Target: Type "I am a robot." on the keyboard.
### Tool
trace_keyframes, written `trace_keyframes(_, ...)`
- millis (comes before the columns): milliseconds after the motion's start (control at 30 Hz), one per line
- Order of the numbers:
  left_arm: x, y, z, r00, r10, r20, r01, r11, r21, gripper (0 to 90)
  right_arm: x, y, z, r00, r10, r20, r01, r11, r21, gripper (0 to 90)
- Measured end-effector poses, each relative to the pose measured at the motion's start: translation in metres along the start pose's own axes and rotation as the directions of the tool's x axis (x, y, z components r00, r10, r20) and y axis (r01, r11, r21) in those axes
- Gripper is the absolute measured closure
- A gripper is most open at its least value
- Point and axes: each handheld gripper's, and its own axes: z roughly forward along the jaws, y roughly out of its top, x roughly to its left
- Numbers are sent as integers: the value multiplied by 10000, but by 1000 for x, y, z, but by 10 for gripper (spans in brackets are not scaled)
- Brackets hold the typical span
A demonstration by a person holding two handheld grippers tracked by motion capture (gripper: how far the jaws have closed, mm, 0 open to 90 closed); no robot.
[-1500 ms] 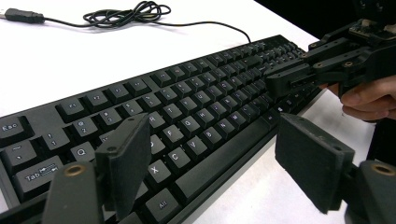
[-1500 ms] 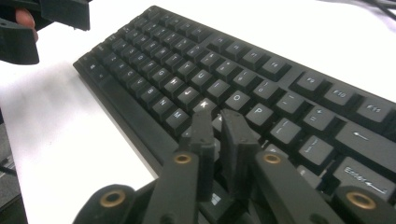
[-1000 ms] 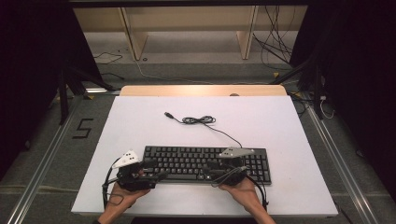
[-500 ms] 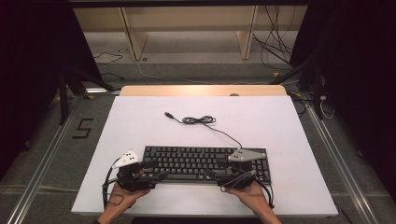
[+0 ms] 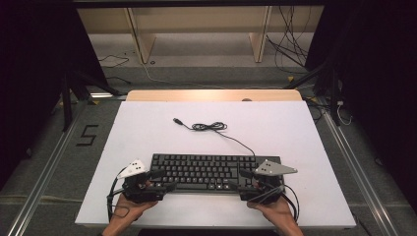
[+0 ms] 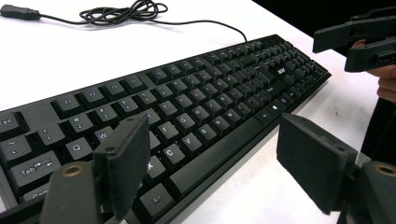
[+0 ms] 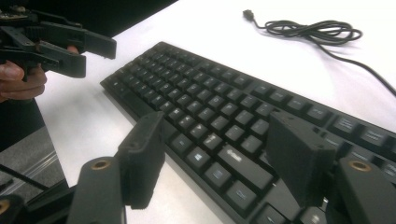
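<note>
A black keyboard [image 5: 215, 171] lies flat near the front edge of the white table [image 5: 275, 128]. Its thin cable [image 5: 211, 127] coils behind it and ends in a loose plug [image 5: 177, 120]. My left gripper [image 5: 166, 180] is at the keyboard's front left corner, open, with one jaw over the keys and the other off the front edge [image 6: 212, 135]. My right gripper [image 5: 237, 179] is at the front right corner. Its jaws have just been opening and now stand wide [image 7: 215, 126], above the keys and gripping nothing. Each gripper view shows the other gripper [image 6: 359, 39] [image 7: 70, 46] across the keyboard.
A wooden strip [image 5: 211, 95] runs along the table's far edge. Beyond it are shelf legs and loose floor cables [image 5: 290, 54]. A "5" [image 5: 87, 134] is marked on the floor at the left. Bare white surface lies behind and on both sides of the keyboard.
My right gripper has slid right along the keyboard's front edge and its jaws have spread apart. The left gripper and the keyboard have stayed where they were.
</note>
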Motion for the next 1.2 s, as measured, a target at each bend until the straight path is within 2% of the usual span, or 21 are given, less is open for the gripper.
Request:
trace_keyframes(300, -2, -2, -3, 10000, 43, 47, -43, 10000, 65, 254, -10, -10, -21, 9989, 72, 456, -62, 9997, -222, 356)
trace_keyframes(567, -4, -3, -4, 10000, 2, 73, -2, 10000, 39, 252, -14, -15, -30, 9977, 158, 664, -139, 9995, -296, 348)
trace_keyframes(1200, -2, -4, -5, 10000, -71, 61, 71, 10000, -5, 251, -12, -16, -32, 9975, 113, 701, -86, 9992, -389, 328)
